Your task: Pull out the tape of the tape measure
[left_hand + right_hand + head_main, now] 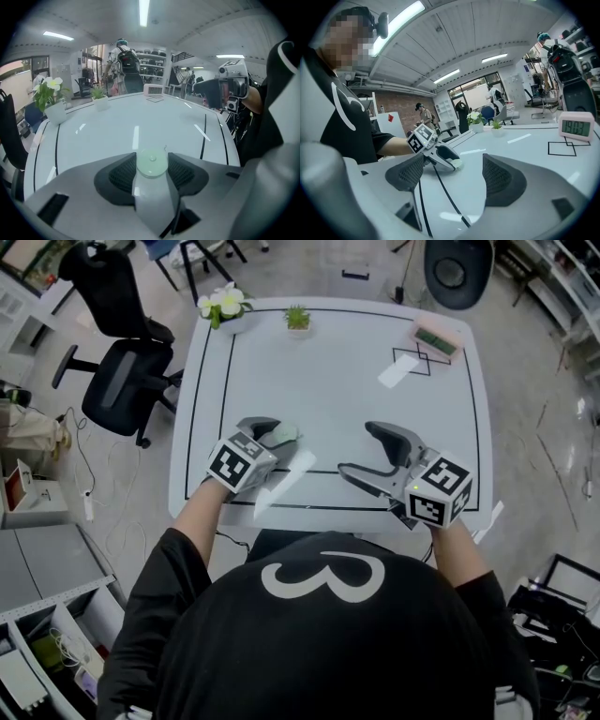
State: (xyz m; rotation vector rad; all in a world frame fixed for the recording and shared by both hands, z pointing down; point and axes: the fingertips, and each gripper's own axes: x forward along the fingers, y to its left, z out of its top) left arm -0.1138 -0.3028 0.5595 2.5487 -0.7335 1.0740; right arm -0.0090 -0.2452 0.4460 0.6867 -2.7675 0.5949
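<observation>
Clamping gripper: your left gripper [272,434] has its jaws closed onto the tape measure [286,434]. In the left gripper view both dark pads press the round case [151,162] from either side.
Tape measure: a pale green, round case, low over the table [328,390] by the near edge, left of centre. From the right gripper view it [457,163] appears to sit on the surface, though you cannot confirm contact from these views.
Right gripper: your right gripper [356,448] has its jaws standing wide apart. The right gripper view shows only bare table top between the pads [501,176]. It sits over the near edge towards the near right corner, well apart from the tape measure.
Table: white top with black lines running just inside its edges.
Far left corner: a white pot of white flowers [225,307].
Far edge: a small green plant [297,319], near the flowers on their right.
Far right corner: a pink clock [436,338], with black square outlines [410,362] just beside it on the table top.
Off the left edge: a black office chair [127,381] on the floor.
Beyond the far edge: a person with a backpack [126,70], seen from the left gripper view.
</observation>
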